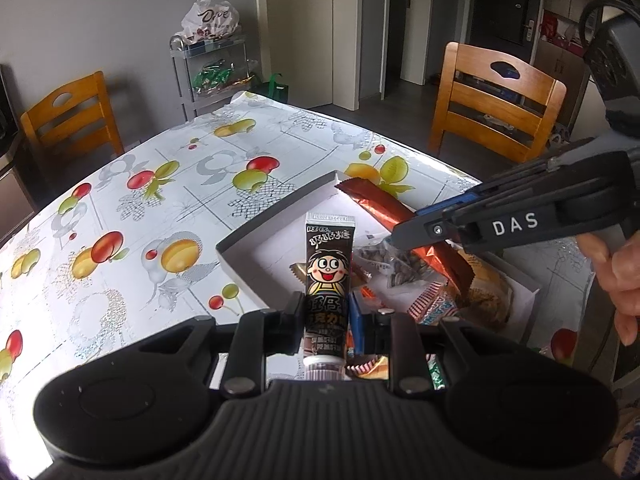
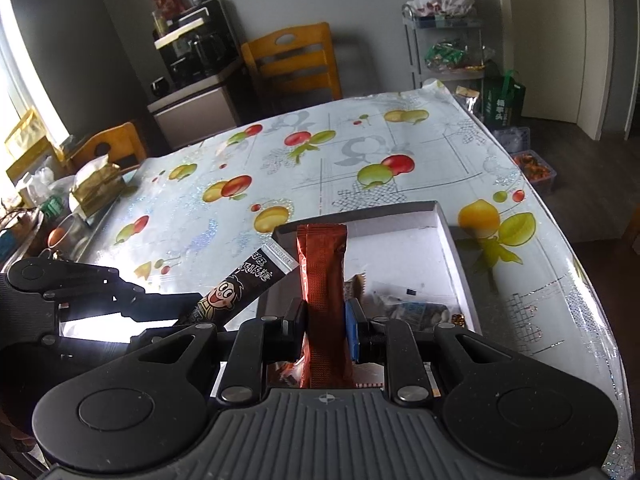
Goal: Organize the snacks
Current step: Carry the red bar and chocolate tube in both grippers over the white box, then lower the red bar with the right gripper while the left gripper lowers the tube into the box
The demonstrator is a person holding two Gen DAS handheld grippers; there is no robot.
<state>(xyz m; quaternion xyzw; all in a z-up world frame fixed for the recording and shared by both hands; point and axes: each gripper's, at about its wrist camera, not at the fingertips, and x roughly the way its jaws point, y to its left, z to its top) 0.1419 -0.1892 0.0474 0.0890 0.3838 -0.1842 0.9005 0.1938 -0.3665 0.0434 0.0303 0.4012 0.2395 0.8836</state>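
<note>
My left gripper [image 1: 326,316] is shut on a black cartoon-face tube snack [image 1: 329,264] and holds it upright above the near corner of a shallow white box [image 1: 236,254]. My right gripper [image 2: 326,320] is shut on a long red-brown wrapper [image 2: 322,280] and holds it over the same box [image 2: 452,248]. In the left wrist view the right gripper [image 1: 416,236] comes in from the right with the red-brown wrapper [image 1: 384,206] slanting across the box. In the right wrist view the left gripper [image 2: 176,312] holds the tube [image 2: 240,284] at the left.
Several small wrapped snacks [image 1: 404,268] lie in the box. The table has a fruit-print cloth [image 1: 160,184]. Wooden chairs [image 1: 496,108] stand around it. A metal cart [image 2: 444,48] with bags stands at the far end. A tissue pack [image 2: 96,188] lies at the left edge.
</note>
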